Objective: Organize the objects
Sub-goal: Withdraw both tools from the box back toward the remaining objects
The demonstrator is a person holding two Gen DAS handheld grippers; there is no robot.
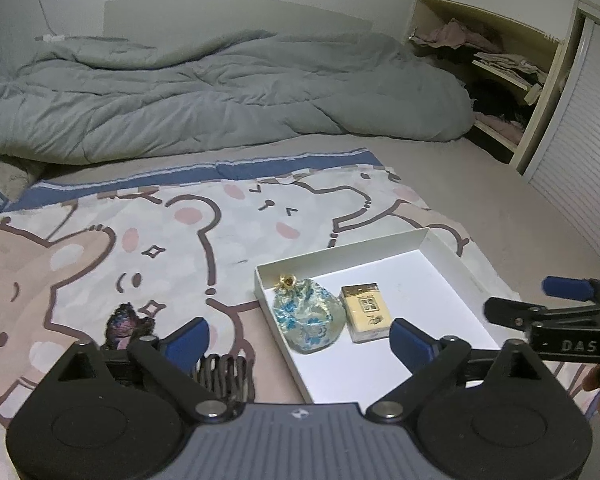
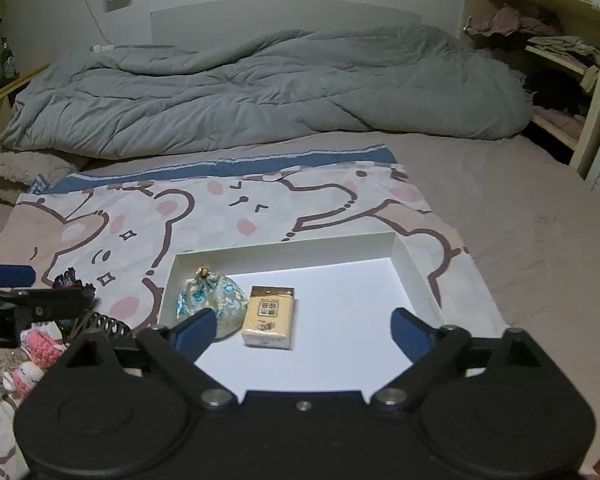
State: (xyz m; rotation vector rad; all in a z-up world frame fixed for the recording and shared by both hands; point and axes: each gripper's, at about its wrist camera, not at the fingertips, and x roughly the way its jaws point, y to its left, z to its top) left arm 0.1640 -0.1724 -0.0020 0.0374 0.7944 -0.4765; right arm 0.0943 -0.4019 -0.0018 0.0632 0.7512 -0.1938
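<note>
Your left gripper (image 1: 300, 338) and right gripper (image 2: 302, 330) both hover spread wide, holding nothing; brocade pouch (image 2: 214, 302) and yellow packet (image 2: 269, 317) lie touching inside the white tray (image 2: 416, 268)

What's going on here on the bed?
A person is tidying small things into a white box on a bear-print blanket. A floral pouch and a small yellow pack already lie inside. Both the left gripper and right gripper are open and empty. A dark hair claw and knitted bits remain outside.
</note>
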